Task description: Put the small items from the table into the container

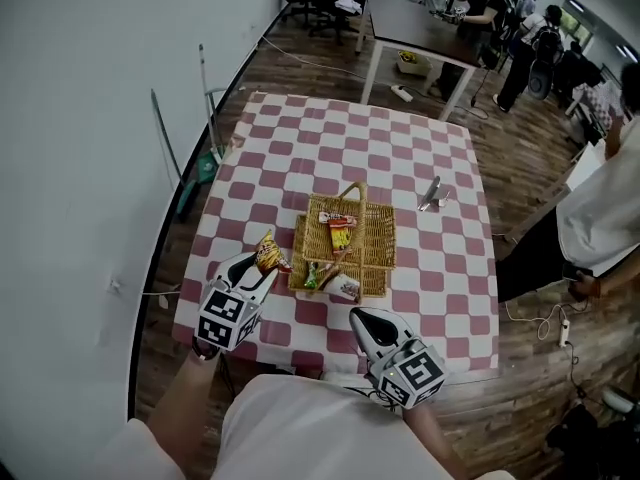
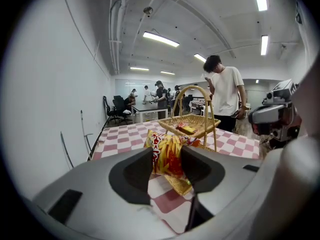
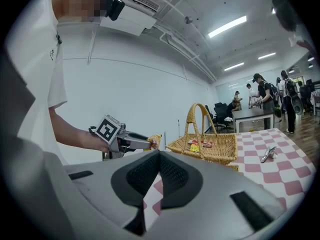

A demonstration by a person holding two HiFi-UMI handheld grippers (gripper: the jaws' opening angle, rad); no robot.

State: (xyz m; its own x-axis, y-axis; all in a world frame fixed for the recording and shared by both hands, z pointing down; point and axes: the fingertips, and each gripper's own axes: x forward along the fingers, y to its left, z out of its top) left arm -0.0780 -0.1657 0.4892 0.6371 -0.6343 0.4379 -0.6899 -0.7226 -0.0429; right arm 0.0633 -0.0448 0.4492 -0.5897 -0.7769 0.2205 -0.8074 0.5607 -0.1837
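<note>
A wicker basket (image 1: 375, 230) with a hoop handle stands mid-table; small red and yellow packets (image 1: 340, 226) lie in it. A green and a white packet (image 1: 330, 280) rest on its near wicker section. My left gripper (image 1: 262, 266) is shut on a yellow-and-red snack packet (image 1: 268, 254), held above the cloth just left of the basket. In the left gripper view the snack packet (image 2: 167, 154) is pinched between the pads, with the basket (image 2: 192, 125) beyond. My right gripper (image 1: 362, 318) is shut and empty near the table's front edge; its jaws (image 3: 159, 156) meet, with nothing between them.
A silvery item (image 1: 430, 193) lies on the red-and-white checked cloth (image 1: 420, 148) to the basket's right. A white wall runs along the left side. A person in a white shirt (image 1: 600, 208) stands by the table's right edge; more people and desks are farther back.
</note>
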